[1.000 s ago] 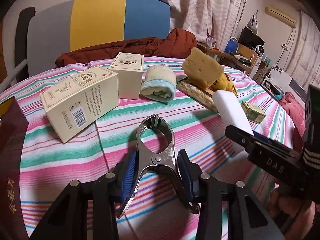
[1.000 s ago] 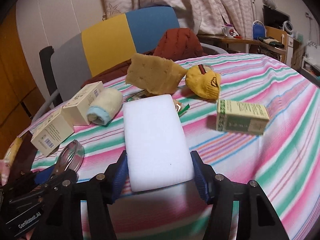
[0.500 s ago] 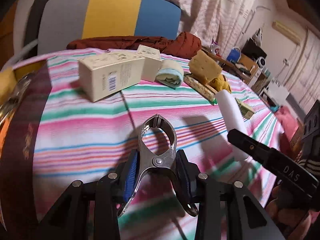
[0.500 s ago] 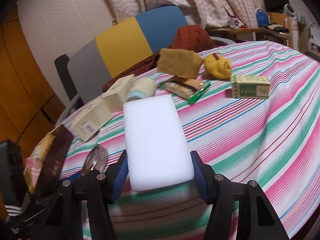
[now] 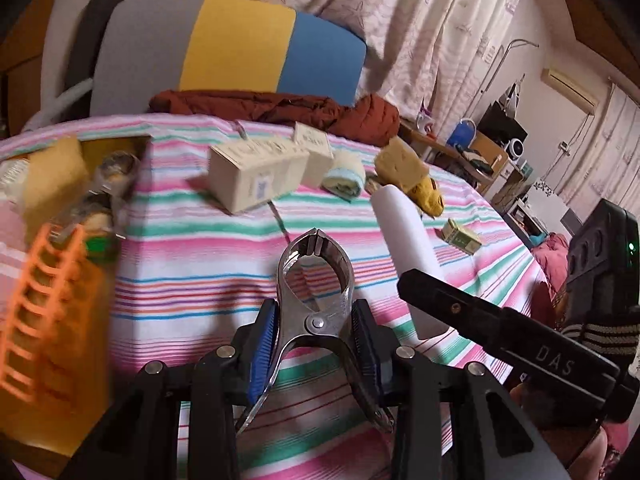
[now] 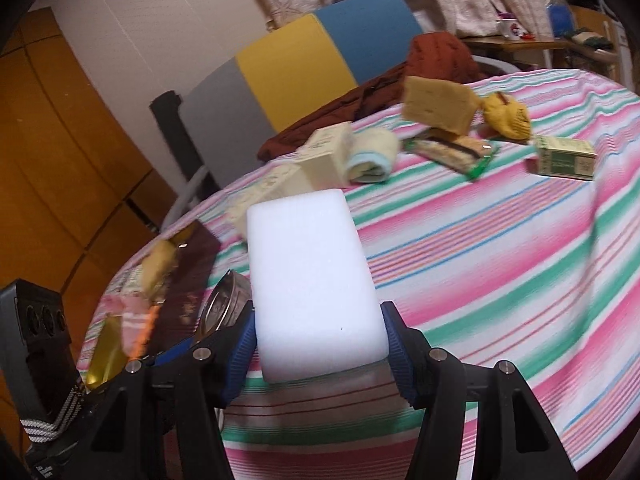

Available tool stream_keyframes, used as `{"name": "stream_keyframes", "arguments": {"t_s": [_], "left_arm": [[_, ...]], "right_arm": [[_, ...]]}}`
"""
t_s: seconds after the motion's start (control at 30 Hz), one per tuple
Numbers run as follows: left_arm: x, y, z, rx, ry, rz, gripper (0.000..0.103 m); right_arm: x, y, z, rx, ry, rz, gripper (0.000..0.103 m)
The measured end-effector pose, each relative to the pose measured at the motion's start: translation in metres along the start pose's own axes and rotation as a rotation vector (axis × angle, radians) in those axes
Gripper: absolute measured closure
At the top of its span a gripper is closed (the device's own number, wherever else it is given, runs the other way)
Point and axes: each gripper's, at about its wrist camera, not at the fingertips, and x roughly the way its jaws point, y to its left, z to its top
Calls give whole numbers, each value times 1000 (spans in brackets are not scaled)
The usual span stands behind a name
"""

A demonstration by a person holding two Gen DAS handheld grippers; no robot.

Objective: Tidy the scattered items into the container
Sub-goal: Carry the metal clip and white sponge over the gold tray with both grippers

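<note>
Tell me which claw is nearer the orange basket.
Left. The left claw, shut on the metal clamp, is right beside the orange basket. The right claw, shut on the white sponge, is on the left claw's far side from it.

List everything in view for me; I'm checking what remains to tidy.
metal clamp: one, silver, between the left pads
white sponge block: one, white, between the right pads
cream boxes: two, cream, far part of the table
rolled cloth: one, cream and pale blue, beside the boxes
yellow sponge: one, tan yellow, resting on the snack packet
snack packet: one, green-edged, mid table
yellow pouch: one, yellow, beside the sponge
green box: one, green and cream, right of the packet
orange basket: one, orange, left edge, blurred
striped tablecloth: one, pink, green, white
left hand-held gripper: one, black, blue pads
right hand-held gripper: one, black, blue pads
</note>
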Motion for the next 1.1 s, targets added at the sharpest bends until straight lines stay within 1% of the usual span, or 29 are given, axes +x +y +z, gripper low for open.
{"name": "stream_keyframes", "arguments": {"t_s": [0.17,0.37,0.5,0.63,0.77,0.93,1.0,1.1], "left_arm": [[-33,24,8,-26,-44,32,65],[-72,64,14,-66,-86,104,65],[-94,99,16,-123,-114,156,65],[-112,141,15,-187,-130,217,65],[-123,181,13,-237,-117,282,65],[-119,228,6,-289,-64,362,65],[-115,241,6,-294,-50,389,65],[-108,254,8,-296,-16,425,65]], "right_arm": [[7,41,6,-35,23,85,43],[29,103,6,-102,84,179,43],[47,142,1,-146,128,229,43],[65,175,-7,-185,177,259,43],[83,201,-16,-179,244,291,43],[108,227,-27,-140,331,336,43],[119,237,-31,-127,353,343,43],[134,249,-34,-127,370,332,42]]}}
